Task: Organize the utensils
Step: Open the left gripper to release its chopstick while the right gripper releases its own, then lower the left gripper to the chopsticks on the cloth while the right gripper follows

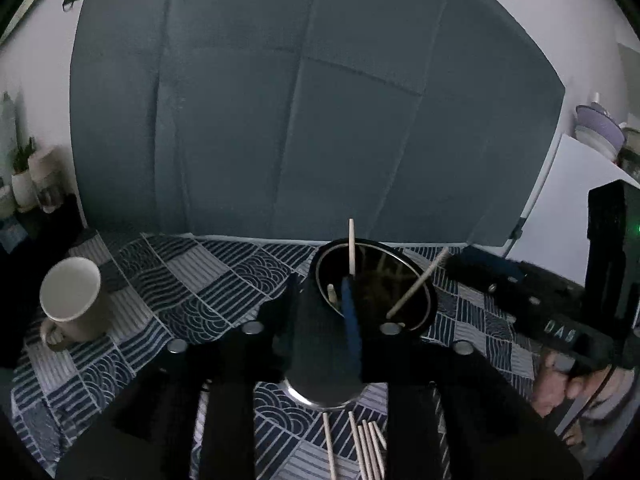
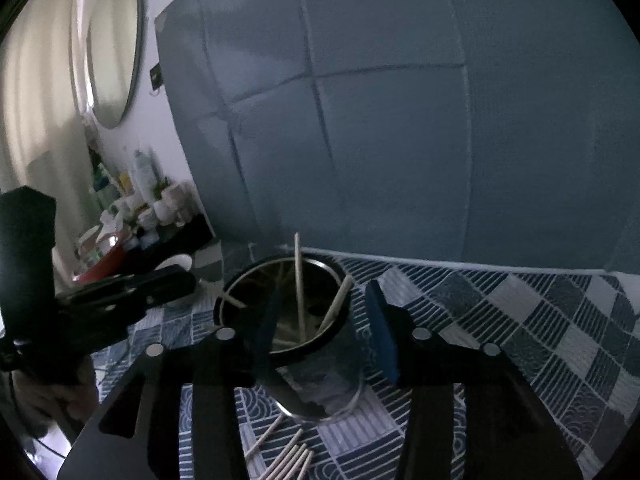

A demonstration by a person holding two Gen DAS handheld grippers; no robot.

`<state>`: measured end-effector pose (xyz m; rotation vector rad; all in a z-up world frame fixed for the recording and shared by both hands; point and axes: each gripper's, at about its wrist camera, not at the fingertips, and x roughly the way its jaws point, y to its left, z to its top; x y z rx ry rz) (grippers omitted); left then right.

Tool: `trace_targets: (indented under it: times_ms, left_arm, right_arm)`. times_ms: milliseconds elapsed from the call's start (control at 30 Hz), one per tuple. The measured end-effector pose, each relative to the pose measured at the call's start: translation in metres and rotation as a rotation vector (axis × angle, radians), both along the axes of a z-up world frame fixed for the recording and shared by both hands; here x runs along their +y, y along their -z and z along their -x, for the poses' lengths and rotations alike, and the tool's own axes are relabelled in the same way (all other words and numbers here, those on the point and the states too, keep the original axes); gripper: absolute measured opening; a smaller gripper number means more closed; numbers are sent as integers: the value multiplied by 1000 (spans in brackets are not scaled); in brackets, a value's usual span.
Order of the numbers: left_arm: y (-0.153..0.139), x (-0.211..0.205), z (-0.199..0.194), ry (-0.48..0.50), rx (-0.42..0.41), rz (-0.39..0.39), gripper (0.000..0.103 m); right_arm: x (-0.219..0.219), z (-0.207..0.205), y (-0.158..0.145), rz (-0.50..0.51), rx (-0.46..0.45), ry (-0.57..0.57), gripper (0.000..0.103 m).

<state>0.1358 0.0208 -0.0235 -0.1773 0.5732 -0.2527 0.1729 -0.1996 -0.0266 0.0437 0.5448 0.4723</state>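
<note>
Metal cup [image 2: 320, 364] upright on patterned cloth [image 2: 540, 320], chopsticks [image 2: 298, 280] standing inside, more loose before it. Right tongs [image 2: 324, 336] parted, straddling cup. Left tongs [image 1: 320, 320] narrowly parted at rim.

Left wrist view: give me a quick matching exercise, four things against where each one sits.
Things:
1 mug
2 metal cup
3 loose sticks
4 right gripper

Places:
A bottom edge, flat on the cloth
B far left
C right side, pointing in toward the middle
D centre

Pairs: 1-B, 2-D, 3-A, 4-C
</note>
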Motion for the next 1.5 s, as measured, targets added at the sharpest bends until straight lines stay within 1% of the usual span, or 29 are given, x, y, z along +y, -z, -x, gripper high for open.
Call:
trace_targets:
  times_ms: [33,67,100,133,167,233,267,300,333,400,500,767,900,967,1067,1267,1433,1500]
  left_arm:
    - [-1,1,2,-5,-4,-11,35]
    - [-2,1,4,-8,-9,-18,38]
    - [-2,2,5,-8,-8,-21,47]
    - [-1,3,7,-5,0,-21,52]
    - [-1,3,8,-4,3,-20,59]
    - [2,4,11,-12,14,-27,67]
    - [3,4,13,-17,19,-31,74]
    - [5,4,14,-24,25,-34,79]
    - [8,5,15,-30,31,-36,81]
    - [16,7,16,-48,62,-39,90]
    - [27,8,18,-58,95,-52,97]
    - [68,-3,24,-26,215,-114,97]
    - [95,-15,30,-11,296,-191,97]
    - [108,-20,37,20,336,-201,97]
    - [122,-28,44,58,373,-230,97]
    - [139,-37,51,85,432,-252,97]
    - [153,-41,53,95,486,-297,97]
    - [156,-39,53,89,510,-304,97]
  right_arm:
    - [-2,1,-2,0,-5,9,54]
    - [-6,2,-4,-1,-10,24,58]
    - [-10,3,-6,-7,-11,42,67]
    - [-12,3,-8,-14,-10,51,71]
    - [-15,4,-9,-24,-7,61,73]
    - [-22,4,-8,-33,7,90,82]
    - [-24,3,-7,-37,17,98,83]
    - [-26,3,-5,-41,25,103,84]
    - [-29,1,-2,-45,43,114,85]
    - [-32,0,3,-43,72,131,85]
    - [-36,-1,13,-38,107,147,86]
    - [-38,8,48,6,201,145,86]
    - [-33,16,67,45,255,120,86]
    - [-32,22,80,80,281,102,86]
    - [-32,32,97,117,326,89,86]
    - [-35,44,126,146,416,92,86]
    - [-28,50,141,165,468,73,86]
    - [-22,52,146,178,482,63,86]
